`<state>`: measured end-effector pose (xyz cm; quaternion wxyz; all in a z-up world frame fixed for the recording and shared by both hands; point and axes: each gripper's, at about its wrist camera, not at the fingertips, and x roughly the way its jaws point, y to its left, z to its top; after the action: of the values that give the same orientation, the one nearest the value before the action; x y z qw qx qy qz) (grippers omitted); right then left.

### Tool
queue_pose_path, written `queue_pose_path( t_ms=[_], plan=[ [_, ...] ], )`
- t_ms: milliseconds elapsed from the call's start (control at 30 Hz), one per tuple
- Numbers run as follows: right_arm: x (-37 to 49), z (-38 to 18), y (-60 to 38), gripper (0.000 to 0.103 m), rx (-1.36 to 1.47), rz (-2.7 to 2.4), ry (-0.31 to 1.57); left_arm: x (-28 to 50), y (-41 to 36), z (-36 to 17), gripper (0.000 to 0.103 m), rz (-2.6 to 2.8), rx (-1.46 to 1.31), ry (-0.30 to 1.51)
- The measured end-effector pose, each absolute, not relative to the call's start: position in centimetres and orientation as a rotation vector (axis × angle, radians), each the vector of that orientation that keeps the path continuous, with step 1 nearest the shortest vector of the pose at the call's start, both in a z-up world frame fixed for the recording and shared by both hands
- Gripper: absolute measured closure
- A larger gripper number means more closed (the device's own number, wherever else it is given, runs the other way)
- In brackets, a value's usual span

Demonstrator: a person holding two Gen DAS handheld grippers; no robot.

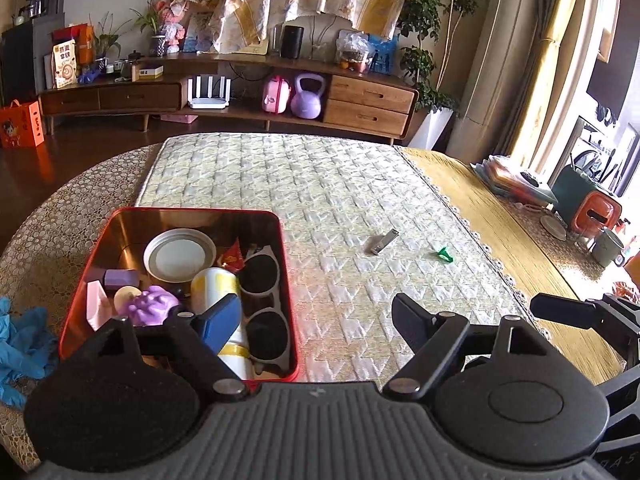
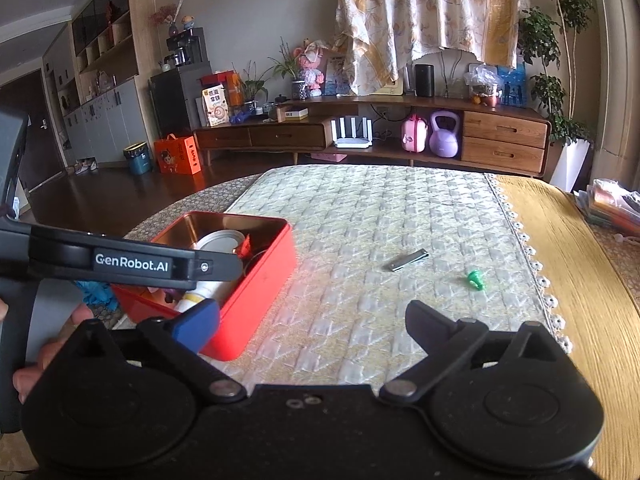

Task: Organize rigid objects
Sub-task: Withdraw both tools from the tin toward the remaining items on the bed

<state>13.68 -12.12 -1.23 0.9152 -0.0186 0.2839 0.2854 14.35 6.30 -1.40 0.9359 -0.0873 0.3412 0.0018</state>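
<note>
A red tin box (image 1: 286,280) (image 2: 260,300) sits on the quilted mat at the left. It holds sunglasses (image 1: 264,304), a white lid (image 1: 180,254), a white-and-yellow tube (image 1: 218,284), a purple toy (image 1: 150,308) and several small pieces. A metal nail clipper (image 1: 383,241) (image 2: 409,261) and a small green piece (image 1: 444,254) (image 2: 476,279) lie on the mat to the right of the box. My left gripper (image 1: 316,316) is open and empty, with its left finger over the box. My right gripper (image 2: 312,320) is open and empty, near the box's right side.
The quilted mat (image 1: 320,184) covers a round table with a yellow runner (image 1: 492,224) at the right. Blue gloves (image 1: 20,340) lie left of the box. A cup (image 1: 608,246), an orange holder (image 1: 594,212) and stacked papers (image 1: 512,178) stand at the far right edge.
</note>
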Motion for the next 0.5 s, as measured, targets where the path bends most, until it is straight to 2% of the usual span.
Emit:
queue_pose_path(
  t_ms=[500],
  plan=[
    [18.4,-4.2,-18.6,0.0,-0.023,0.485,0.6,21.6,-0.1,-3.0,0.02,-0.11,-0.064,0.74]
  ],
)
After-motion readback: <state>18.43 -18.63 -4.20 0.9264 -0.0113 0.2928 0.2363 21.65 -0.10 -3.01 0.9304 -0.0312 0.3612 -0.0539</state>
